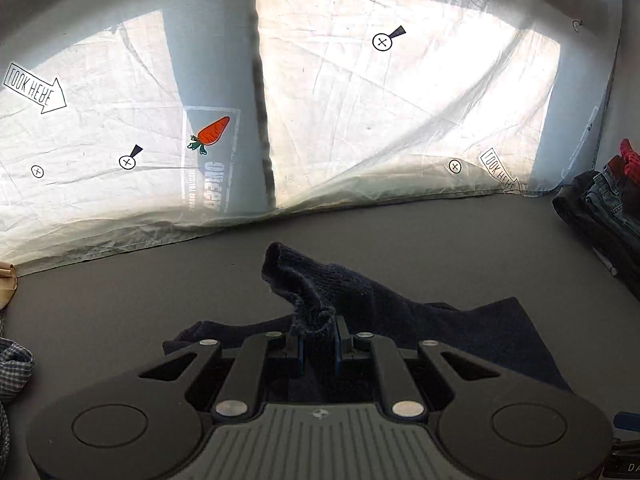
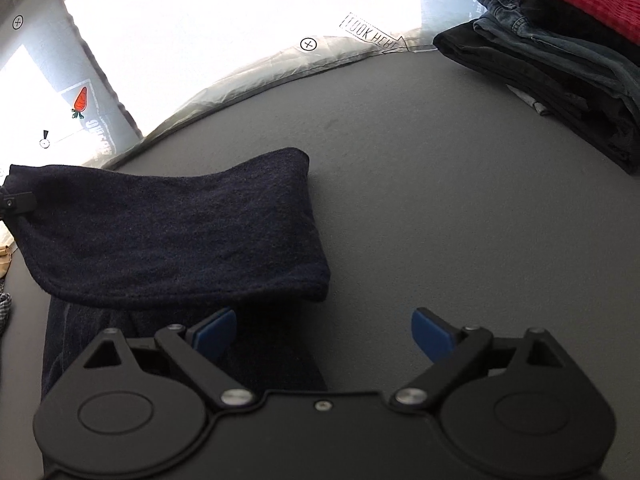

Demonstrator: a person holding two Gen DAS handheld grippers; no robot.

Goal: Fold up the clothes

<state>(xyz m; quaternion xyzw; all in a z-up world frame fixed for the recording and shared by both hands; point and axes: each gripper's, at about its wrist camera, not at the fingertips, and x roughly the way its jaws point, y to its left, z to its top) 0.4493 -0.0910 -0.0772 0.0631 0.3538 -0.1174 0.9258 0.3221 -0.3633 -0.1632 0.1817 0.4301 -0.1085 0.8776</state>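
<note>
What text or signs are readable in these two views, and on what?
"LOOK HERE": arrow sticker on the translucent sheet; again at.
Grey carrot label: mirrored lettering, unreadable.
Crossed-circle marks: symbols only.
Left gripper, right gripper, navy garment: no text.
</note>
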